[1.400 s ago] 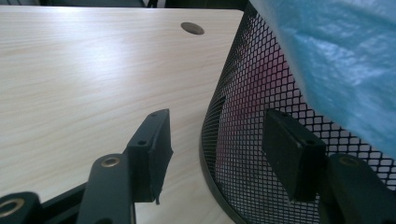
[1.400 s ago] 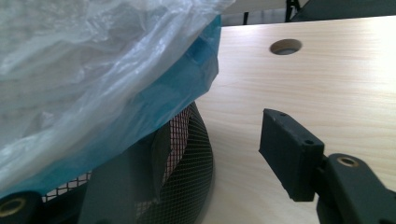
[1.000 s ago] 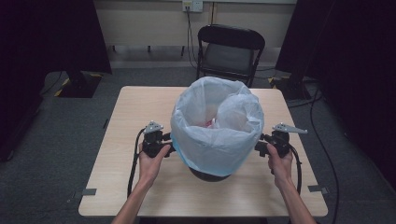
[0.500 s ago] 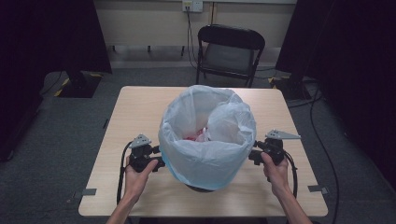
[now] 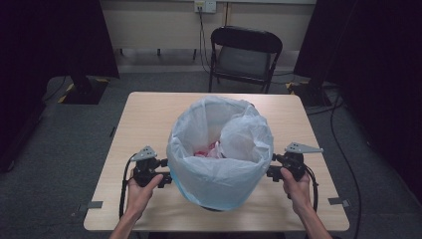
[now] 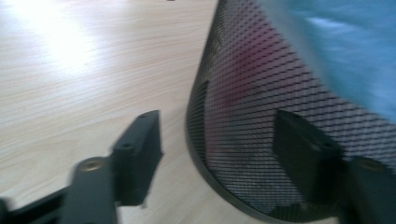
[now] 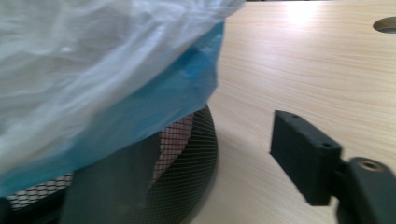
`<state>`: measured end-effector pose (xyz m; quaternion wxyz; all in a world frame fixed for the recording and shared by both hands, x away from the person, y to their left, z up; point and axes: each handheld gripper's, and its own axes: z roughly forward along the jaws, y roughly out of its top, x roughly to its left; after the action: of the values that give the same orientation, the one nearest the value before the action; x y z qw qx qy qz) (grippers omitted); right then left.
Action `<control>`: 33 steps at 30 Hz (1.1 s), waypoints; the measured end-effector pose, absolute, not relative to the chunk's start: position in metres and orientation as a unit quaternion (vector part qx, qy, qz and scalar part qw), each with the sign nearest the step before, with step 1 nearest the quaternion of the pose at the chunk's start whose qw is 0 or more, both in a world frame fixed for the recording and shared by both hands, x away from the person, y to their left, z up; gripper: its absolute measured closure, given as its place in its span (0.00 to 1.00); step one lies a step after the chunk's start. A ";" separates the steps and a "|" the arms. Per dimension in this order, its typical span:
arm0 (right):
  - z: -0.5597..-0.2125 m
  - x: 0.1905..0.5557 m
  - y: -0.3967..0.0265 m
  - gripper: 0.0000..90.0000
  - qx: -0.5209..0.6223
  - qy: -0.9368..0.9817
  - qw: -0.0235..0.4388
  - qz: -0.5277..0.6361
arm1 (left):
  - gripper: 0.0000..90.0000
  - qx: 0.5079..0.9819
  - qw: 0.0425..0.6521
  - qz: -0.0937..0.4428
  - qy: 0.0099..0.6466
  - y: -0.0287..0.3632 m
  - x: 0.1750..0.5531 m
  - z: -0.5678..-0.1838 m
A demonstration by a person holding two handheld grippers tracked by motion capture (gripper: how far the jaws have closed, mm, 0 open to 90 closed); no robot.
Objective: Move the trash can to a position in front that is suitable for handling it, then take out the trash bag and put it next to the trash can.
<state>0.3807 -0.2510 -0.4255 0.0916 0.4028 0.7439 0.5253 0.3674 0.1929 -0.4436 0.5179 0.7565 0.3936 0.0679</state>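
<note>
A black wire-mesh bin [image 6: 261, 93] stands on the wooden table [image 5: 149, 114], lined with a pale blue plastic bag [image 5: 219, 164] that hangs over its rim. Something pink and white [image 5: 206, 149] lies inside the bag. My left gripper [image 5: 166, 175] is low at the bin's left side. In the left gripper view it [image 6: 219, 158] is open, its jaws standing either side of the bin's bottom edge. My right gripper [image 5: 271, 172] is at the bin's right side. It [image 7: 205, 172] is also open, with one jaw blurred against the mesh [image 7: 187, 140] and the other over bare table.
A black folding chair [image 5: 244, 55] stands behind the table's far edge. A round hole [image 7: 385, 24] is cut in the tabletop toward the far right. Dark curtains hang at both sides. Tape strips [image 5: 92, 204] mark the near corners.
The bin with its bag has come toward the near edge of the table. Both grippers came along with it and now sit lower beside it.
</note>
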 end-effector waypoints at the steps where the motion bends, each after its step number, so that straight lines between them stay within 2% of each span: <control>1: -0.426 0.382 -0.251 0.31 0.404 0.745 0.093 0.522 | 0.32 0.756 0.513 0.066 0.400 0.193 0.368 -0.444; 10: -0.423 0.386 -0.256 0.27 0.407 0.753 0.098 0.507 | 0.31 0.750 0.511 0.083 0.412 0.200 0.371 -0.443; 15: -0.420 0.388 -0.258 0.20 0.401 0.767 0.083 0.494 | 0.31 0.745 0.517 0.085 0.412 0.209 0.369 -0.433; 22: -0.420 0.391 -0.272 0.24 0.418 0.760 0.099 0.487 | 0.31 0.734 0.522 0.097 0.424 0.229 0.372 -0.428; 26: -0.422 0.396 -0.284 0.29 0.437 0.752 0.106 0.482 | 0.32 0.723 0.524 0.103 0.438 0.244 0.376 -0.429; 31: -0.409 0.390 -0.295 0.49 0.440 0.724 0.124 0.517 | 0.36 0.707 0.545 0.111 0.437 0.254 0.368 -0.413; 33: -0.405 0.389 -0.296 0.50 0.441 0.722 0.125 0.519 | 0.38 0.703 0.553 0.112 0.434 0.254 0.364 -0.404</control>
<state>0.3889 -0.2958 -0.4053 0.1248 0.4409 0.7217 0.5189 0.3640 0.2536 -0.4045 0.5525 0.7029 0.4338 0.1118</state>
